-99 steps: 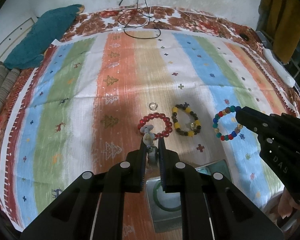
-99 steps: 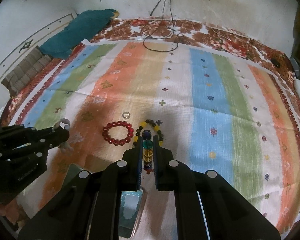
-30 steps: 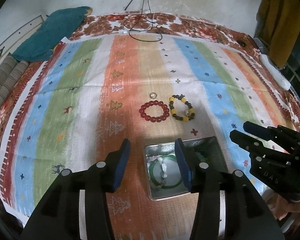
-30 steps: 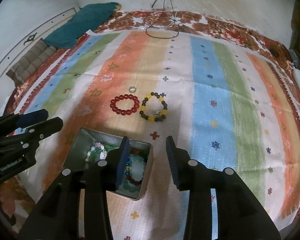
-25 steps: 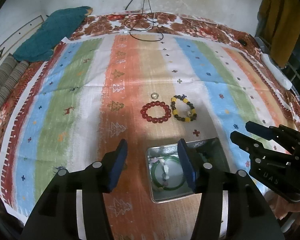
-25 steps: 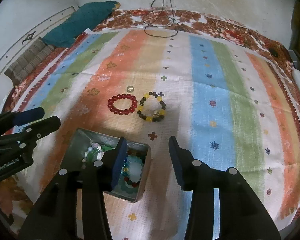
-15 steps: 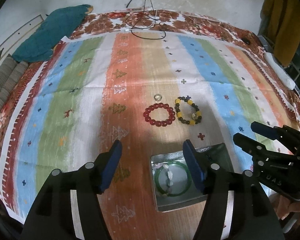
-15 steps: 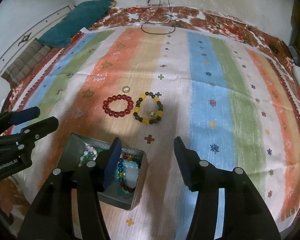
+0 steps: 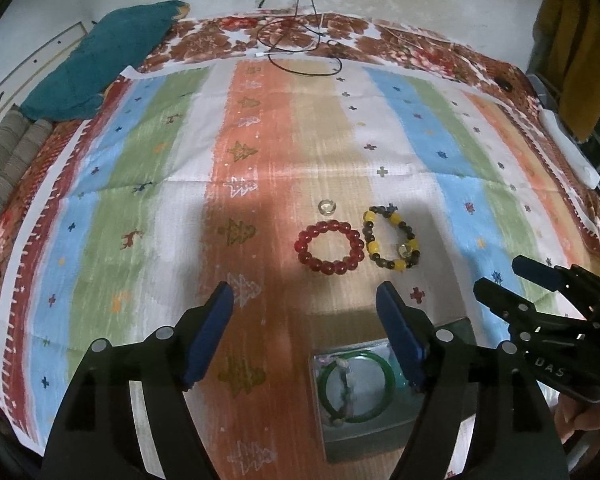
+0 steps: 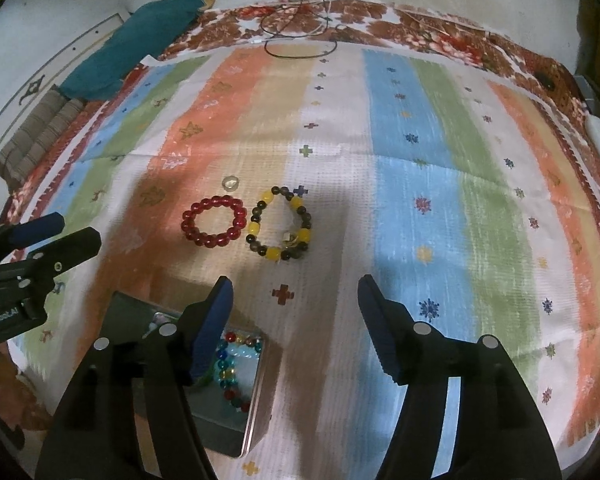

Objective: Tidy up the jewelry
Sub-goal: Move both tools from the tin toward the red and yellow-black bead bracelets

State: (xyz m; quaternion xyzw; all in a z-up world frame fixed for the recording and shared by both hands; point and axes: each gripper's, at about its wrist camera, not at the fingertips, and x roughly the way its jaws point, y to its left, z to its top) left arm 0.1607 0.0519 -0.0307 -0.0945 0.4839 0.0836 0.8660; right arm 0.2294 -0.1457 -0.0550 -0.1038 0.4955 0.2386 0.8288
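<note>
On the striped cloth lie a red bead bracelet (image 9: 329,246) (image 10: 214,221), a yellow-and-dark bead bracelet (image 9: 391,242) (image 10: 281,229) beside it, and a small clear ring (image 9: 327,206) (image 10: 231,182) just beyond. A metal tin (image 9: 396,436) (image 10: 256,416) nearer me holds a green bangle (image 9: 356,386), a pale bracelet and a multicoloured bead bracelet (image 10: 232,364). My left gripper (image 9: 305,304) hovers short of the red bracelet, jaws opening, nothing between them. My right gripper (image 10: 295,294) hovers short of the yellow bracelet, jaws opening, empty.
A teal cushion (image 9: 100,60) lies at the far left and a black cable (image 9: 300,48) loops at the cloth's far edge. A floral bedsheet (image 10: 440,40) rims the cloth. A white object (image 9: 568,148) rests at the right edge. A hand (image 9: 588,420) holds the right gripper.
Both grippers let their bracelets drop into the tin, then opened wider and moved forward over the cloth towards the two bracelets lying there.
</note>
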